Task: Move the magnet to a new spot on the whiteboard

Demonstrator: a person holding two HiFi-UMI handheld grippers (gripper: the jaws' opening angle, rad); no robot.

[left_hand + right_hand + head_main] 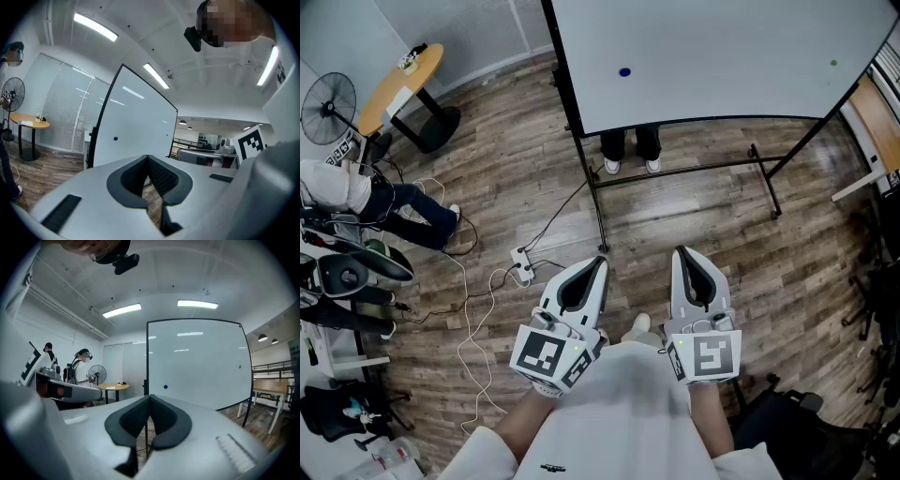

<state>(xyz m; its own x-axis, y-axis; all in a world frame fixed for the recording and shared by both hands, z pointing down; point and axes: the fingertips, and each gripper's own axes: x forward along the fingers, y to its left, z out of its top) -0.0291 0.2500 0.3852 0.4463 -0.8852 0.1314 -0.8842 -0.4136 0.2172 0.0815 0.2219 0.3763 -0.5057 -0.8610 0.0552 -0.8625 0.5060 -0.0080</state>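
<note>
Left gripper (602, 262) jaws closed, right gripper (680, 253) jaws closed, side by side

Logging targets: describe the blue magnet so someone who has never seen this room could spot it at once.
The large black-framed whiteboard fills the top of the head view. Left of centre on its white face sits the blue magnet, a small round dot. The only other mark, a green dot, is smaller and near the right edge.

1. The whiteboard (722, 56) is showing white, with a black frame running round it.
2. The magnet (624, 71) is showing blue; a second dot (833, 64) is showing green.
3. The floor (525, 178) is showing grey-brown wood grain.
4. The left gripper (600, 262) and right gripper (679, 251) are showing white and black; their cubes (546, 354) are bearing black-and-white squares.
</note>
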